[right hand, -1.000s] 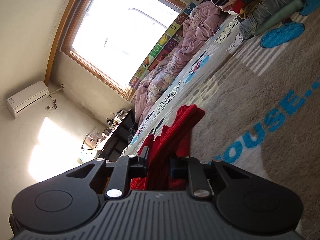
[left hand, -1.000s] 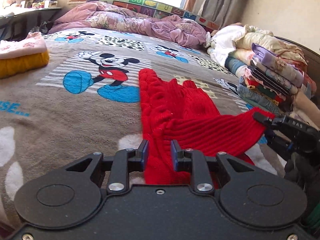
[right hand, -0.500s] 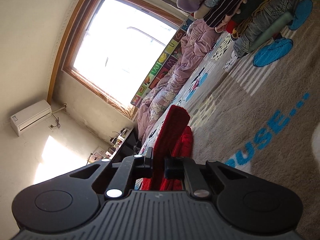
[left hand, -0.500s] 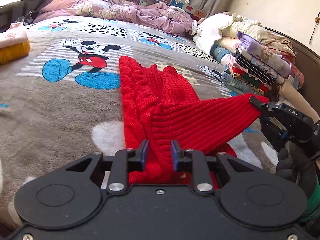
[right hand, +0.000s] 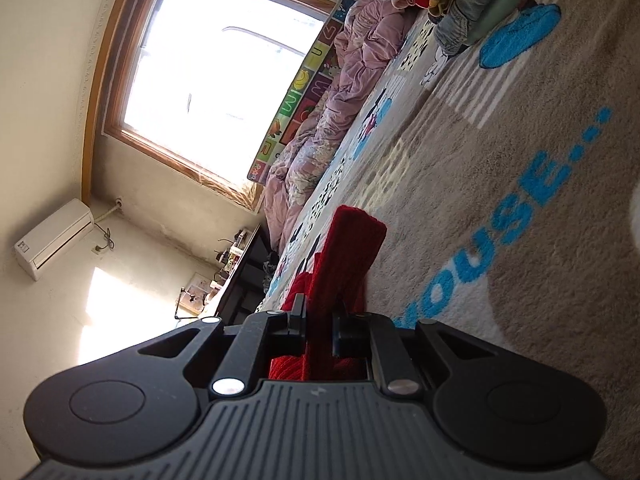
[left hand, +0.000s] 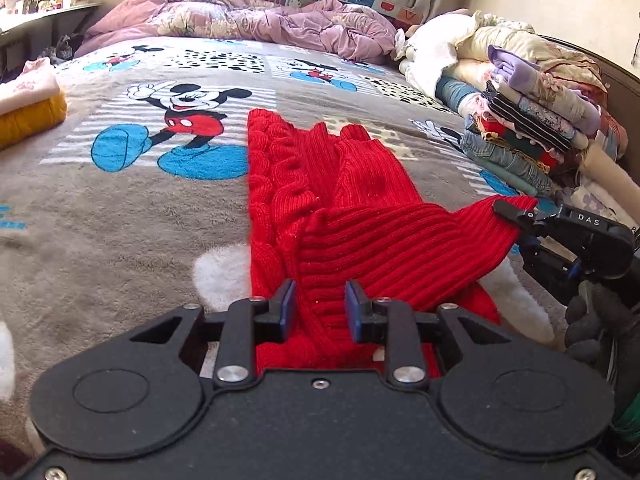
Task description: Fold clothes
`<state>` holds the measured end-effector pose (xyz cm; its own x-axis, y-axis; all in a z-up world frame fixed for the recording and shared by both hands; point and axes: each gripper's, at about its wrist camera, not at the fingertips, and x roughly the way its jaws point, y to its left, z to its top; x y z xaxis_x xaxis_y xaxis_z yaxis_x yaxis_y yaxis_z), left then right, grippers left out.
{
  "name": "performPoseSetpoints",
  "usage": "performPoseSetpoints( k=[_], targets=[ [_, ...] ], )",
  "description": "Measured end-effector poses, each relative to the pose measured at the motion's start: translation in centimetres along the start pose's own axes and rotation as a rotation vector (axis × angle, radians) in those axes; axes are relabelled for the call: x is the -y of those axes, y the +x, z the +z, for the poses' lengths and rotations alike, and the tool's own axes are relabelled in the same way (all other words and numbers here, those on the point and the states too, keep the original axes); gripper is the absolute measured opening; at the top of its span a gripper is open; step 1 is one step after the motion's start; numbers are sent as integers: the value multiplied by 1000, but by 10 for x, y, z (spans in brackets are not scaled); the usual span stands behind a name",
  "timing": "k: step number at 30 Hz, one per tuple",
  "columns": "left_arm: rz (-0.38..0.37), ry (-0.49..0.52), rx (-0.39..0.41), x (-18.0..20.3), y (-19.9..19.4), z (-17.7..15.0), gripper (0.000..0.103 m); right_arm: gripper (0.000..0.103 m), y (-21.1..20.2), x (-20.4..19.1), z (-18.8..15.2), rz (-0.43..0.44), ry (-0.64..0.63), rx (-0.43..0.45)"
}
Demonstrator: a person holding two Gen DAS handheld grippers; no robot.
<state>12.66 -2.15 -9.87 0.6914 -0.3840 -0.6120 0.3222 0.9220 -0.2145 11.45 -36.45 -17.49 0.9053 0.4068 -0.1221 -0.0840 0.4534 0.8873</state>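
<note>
A red knit sweater (left hand: 320,184) lies lengthwise on the grey Mickey Mouse blanket (left hand: 120,208). My left gripper (left hand: 320,312) sits low over its near hem, jaws apart with red knit between them. My right gripper (left hand: 508,210) is shut on the sweater's ribbed near corner and holds it lifted to the right. In the right wrist view the red fabric (right hand: 348,248) runs between the closed fingers of the right gripper (right hand: 318,320).
A stack of folded clothes (left hand: 532,128) and pillows lies at the right edge of the bed. A yellow and pink folded pile (left hand: 28,104) sits at the left. A purple duvet (left hand: 260,20) is bunched at the far end.
My right gripper has lifted and drawn the ribbed corner further right, stretching the fabric. My left gripper stays at the near hem and the view has shifted slightly forward.
</note>
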Motion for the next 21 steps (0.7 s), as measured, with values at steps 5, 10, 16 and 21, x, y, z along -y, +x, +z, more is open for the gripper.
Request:
performPoseSetpoints(
  k=[5, 10, 16, 21],
  targets=[
    [-33, -20, -97, -5, 14, -4, 41, 15, -2, -6, 3, 1, -37, 9],
    [-87, 41, -45, -2, -2, -2, 46, 15, -4, -14, 5, 1, -80, 18],
    [-142, 223, -16, 13, -13, -7, 61, 15, -5, -23, 8, 1, -101, 18],
    [-185, 335, -11, 18, -14, -16, 65, 15, -3, -41, 9, -13, -125, 13]
  ],
)
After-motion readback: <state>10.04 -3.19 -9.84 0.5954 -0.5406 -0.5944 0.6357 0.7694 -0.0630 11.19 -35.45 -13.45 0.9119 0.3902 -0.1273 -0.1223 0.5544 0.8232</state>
